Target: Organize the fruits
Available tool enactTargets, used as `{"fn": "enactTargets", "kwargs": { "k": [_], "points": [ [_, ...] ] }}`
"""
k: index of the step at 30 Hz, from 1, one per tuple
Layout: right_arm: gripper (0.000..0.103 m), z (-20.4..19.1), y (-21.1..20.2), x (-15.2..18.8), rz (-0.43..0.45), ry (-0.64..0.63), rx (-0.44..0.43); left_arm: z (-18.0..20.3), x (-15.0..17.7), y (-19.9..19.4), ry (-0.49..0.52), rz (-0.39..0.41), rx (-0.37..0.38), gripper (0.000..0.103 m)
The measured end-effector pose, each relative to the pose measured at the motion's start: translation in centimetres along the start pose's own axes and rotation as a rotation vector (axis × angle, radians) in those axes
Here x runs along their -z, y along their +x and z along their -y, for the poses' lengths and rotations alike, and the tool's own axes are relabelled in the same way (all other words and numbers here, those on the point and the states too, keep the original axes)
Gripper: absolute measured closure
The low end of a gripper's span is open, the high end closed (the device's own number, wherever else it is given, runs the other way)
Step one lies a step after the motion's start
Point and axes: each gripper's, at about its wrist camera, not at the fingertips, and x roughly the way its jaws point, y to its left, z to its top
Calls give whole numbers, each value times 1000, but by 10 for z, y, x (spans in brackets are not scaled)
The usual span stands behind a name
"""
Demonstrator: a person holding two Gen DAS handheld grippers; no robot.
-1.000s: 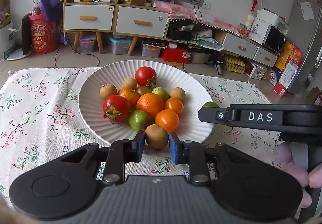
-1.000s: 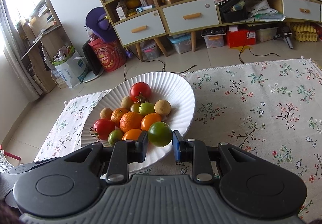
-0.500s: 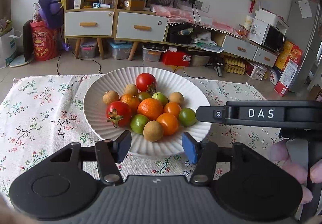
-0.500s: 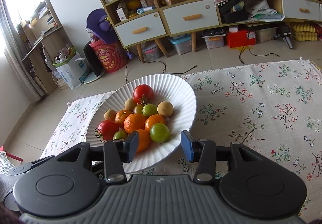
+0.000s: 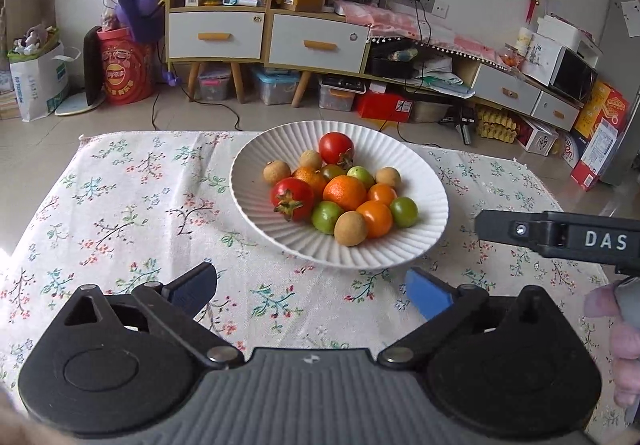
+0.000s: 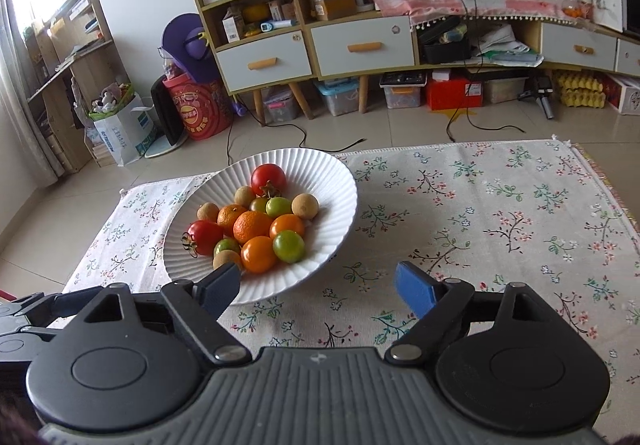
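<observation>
A white ribbed plate (image 5: 256,205) (image 6: 340,181) on the floral cloth holds several fruits: red tomatoes (image 5: 292,198), oranges (image 5: 345,192), green fruits (image 5: 404,211) (image 6: 288,245) and brown longans (image 5: 351,228). My left gripper (image 5: 312,289) is wide open and empty, above the cloth just in front of the plate. My right gripper (image 6: 318,287) is wide open and empty, in front of the plate's right side; its left finger overlaps the plate's near rim in view. The right gripper's body (image 5: 560,235) shows at the right of the left wrist view.
The floral tablecloth (image 5: 120,205) (image 6: 500,213) covers the table. Beyond the far edge lie the tiled floor, drawer cabinets (image 5: 264,33), storage boxes and cables.
Both grippers opened wide, releasing a longan (left) and a green fruit (right) onto the plate, and pulled back away from it.
</observation>
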Motion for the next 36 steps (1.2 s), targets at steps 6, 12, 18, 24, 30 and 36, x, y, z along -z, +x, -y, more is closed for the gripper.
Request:
{"fn": "enactTargets", "kwargs": {
  "k": [6,12,18,24,30,36],
  "points": [
    [8,-6,-16,11,2,-18,77,-12,9,-16,-18,-55,-58,2],
    [6,-19,-24,25,-41,-47,129,-17,16,-34,-31,-81,-82,2],
    [2,-33,-31,37,-47,-80,144,-14,23,-46,-16,-111,-113,2],
    [1,-43,-29,44,-46,-98,153,-15,25,-51,-23,-113,-155,2],
    [1,-45,-27,49,-54,-105,175,-16,23,-53,-34,-93,-194,2],
    [1,-43,-27,50,-52,-99,183,-15,24,-53,-36,-94,-195,2]
  ]
}}
